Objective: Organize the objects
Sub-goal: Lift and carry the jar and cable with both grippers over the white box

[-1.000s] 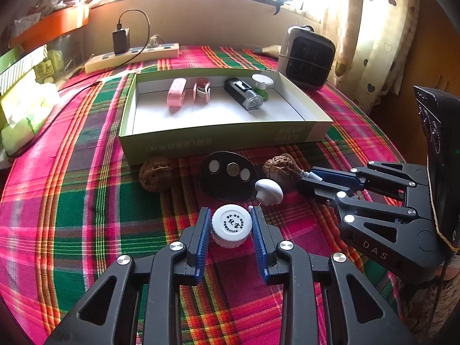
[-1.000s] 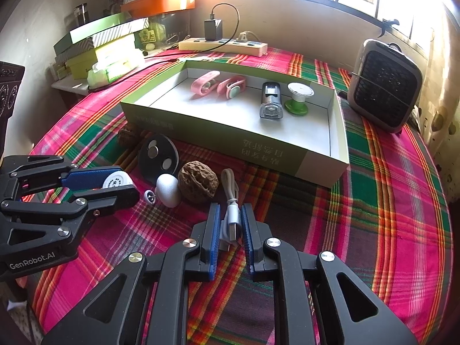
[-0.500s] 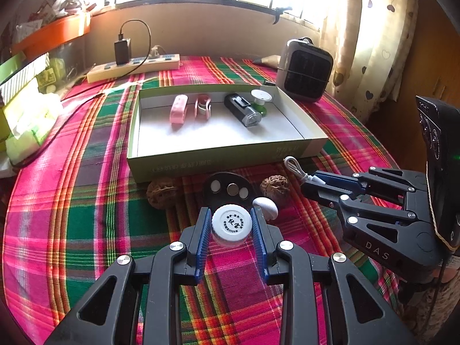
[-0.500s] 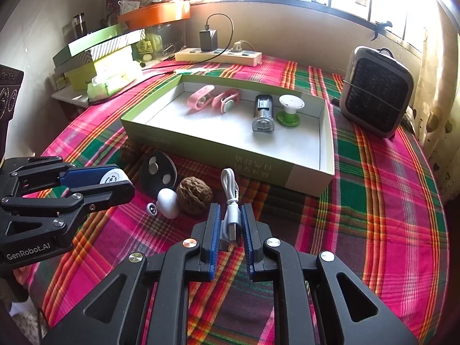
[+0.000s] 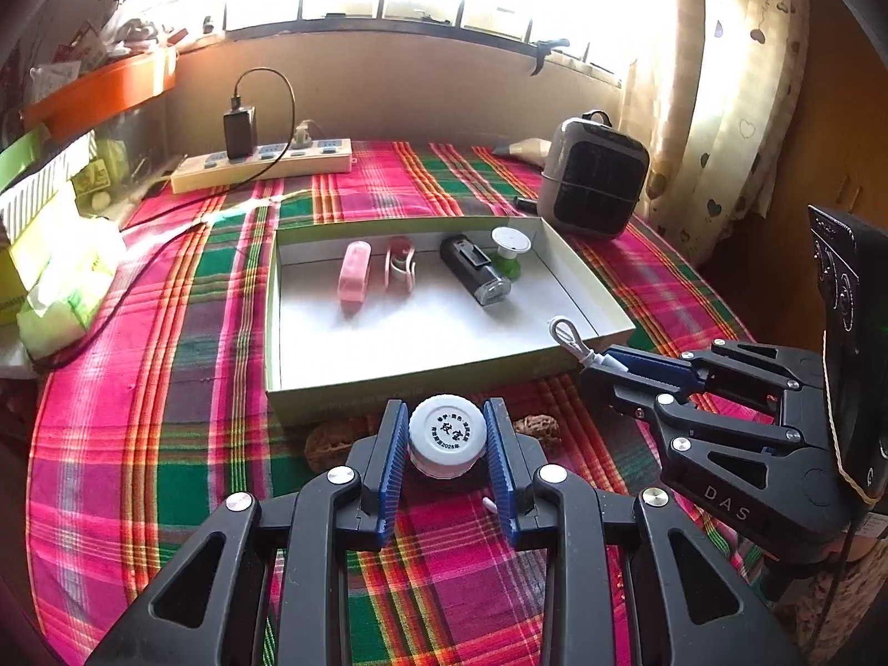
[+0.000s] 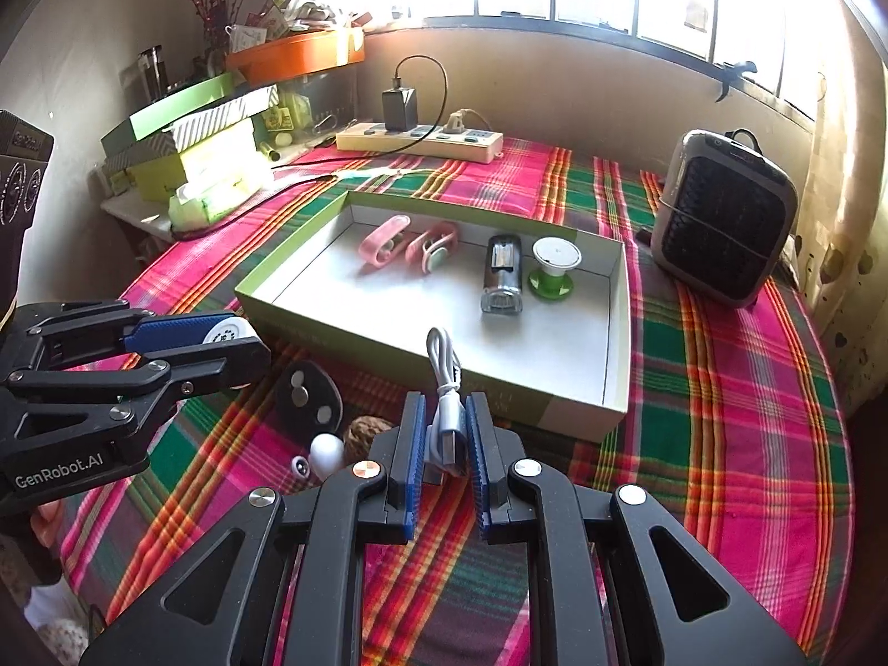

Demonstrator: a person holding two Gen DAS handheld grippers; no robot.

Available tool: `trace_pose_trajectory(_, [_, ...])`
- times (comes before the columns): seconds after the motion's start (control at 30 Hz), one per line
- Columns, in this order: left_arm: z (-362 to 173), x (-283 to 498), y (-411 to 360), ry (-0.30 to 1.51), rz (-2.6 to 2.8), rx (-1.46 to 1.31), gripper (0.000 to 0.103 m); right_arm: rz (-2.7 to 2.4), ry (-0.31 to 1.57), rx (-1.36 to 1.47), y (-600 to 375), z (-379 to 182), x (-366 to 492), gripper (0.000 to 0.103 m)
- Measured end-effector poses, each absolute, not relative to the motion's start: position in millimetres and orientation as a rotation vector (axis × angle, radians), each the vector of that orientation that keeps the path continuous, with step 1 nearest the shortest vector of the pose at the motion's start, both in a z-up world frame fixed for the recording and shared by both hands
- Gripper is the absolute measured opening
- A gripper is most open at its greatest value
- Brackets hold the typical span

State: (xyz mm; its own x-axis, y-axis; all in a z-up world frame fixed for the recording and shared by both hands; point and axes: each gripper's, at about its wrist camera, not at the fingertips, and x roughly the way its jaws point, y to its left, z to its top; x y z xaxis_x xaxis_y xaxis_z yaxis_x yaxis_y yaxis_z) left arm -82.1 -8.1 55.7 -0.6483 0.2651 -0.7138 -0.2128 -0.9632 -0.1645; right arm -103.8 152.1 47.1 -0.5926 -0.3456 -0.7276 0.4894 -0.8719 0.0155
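left gripper (image 5: 447,458): black linkage frame, blue ribbed pads, silver screws, "GenRobot.AI" lettering showing | right gripper (image 6: 447,452): matching black frame, blue pads, "DAS" showing

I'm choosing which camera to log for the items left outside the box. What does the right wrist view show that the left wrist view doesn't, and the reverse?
Only the right wrist view shows the black oval disc with silver dots and the small white egg-shaped piece on the plaid cloth. Only the left wrist view shows the printed top of the white round cap and a brown walnut left of that hand-held gripper. Both show the shallow green-edged cardboard box and the coiled white USB cable.
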Motion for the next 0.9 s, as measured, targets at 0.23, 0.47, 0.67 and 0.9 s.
trace_pose_trajectory(0.23, [58,-100,-14,-0.105,2.647,-1.164,0.026,-2.422,0.244,1.055,146,52,-120,0.016])
trace_pose_trajectory(0.47, [53,-124,-21,-0.113,2.652,-1.194,0.026,-2.409,0.23,1.074,137,51,-141,0.016])
trace_pose_trajectory(0.67, [46,-143,-27,-0.125,2.658,-1.221,0.026,-2.38,0.235,1.106,129,46,-160,0.016])
trace_pose_trajectory(0.9, [38,-162,-30,-0.128,2.657,-1.253,0.026,-2.378,0.236,1.151,122,37,-183,0.016])
